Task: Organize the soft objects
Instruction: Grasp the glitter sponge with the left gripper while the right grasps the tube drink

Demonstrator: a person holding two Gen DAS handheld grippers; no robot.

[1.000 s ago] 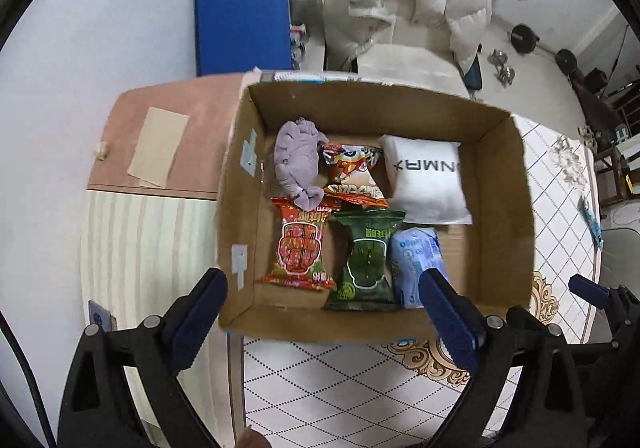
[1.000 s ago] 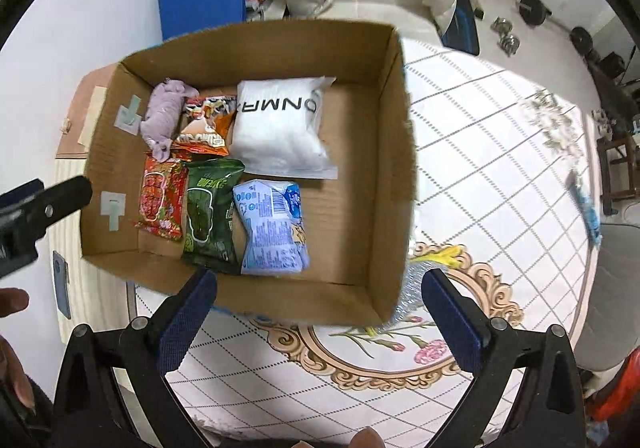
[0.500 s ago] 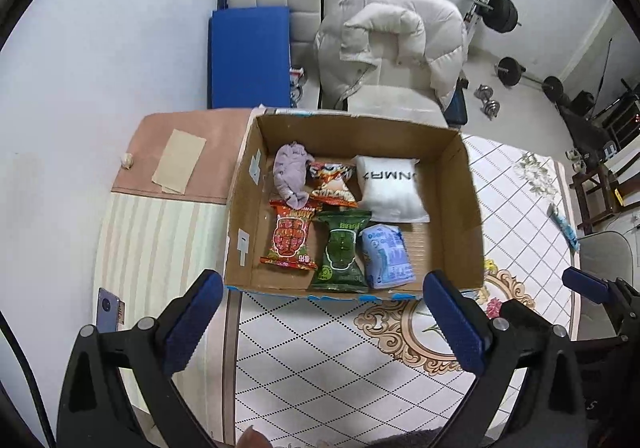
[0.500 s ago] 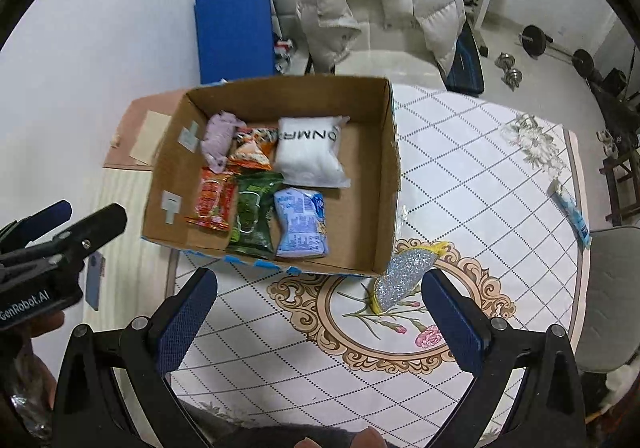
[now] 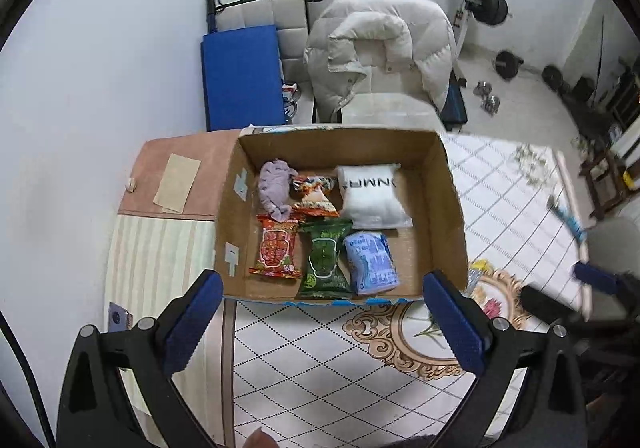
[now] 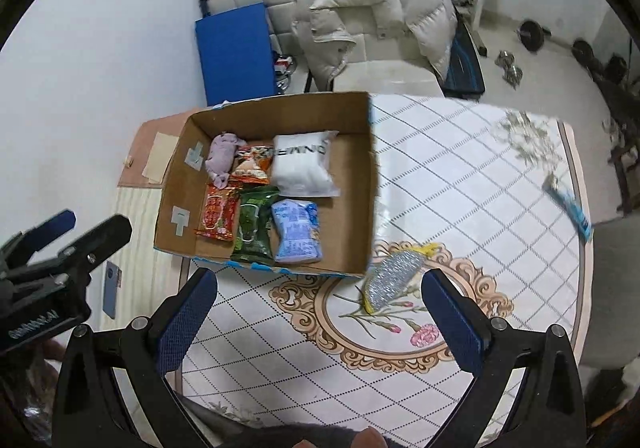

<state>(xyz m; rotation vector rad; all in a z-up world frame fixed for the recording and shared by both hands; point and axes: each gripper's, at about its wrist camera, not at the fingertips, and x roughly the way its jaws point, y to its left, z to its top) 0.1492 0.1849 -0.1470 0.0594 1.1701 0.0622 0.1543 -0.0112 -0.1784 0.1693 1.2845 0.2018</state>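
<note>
Left gripper (image 5: 320, 308) and right gripper (image 6: 318, 298) are both held wide open and empty above the patterned tablecloth (image 6: 460, 184). Ahead of both, a cardboard box (image 5: 454, 208) is seen, containing a purple plush (image 5: 274, 188), white pillow (image 5: 374, 196) and snack packets. Just ahead of the right gripper, beside the box's near right corner, a silver scouring pad (image 6: 390, 278) is shown.

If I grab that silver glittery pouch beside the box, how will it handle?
The silver pouch lies flat and thin, so it probably flops and weighs little. Its glittery face may resist slipping. It touches the cardboard box, so pushing could jam it.
</note>
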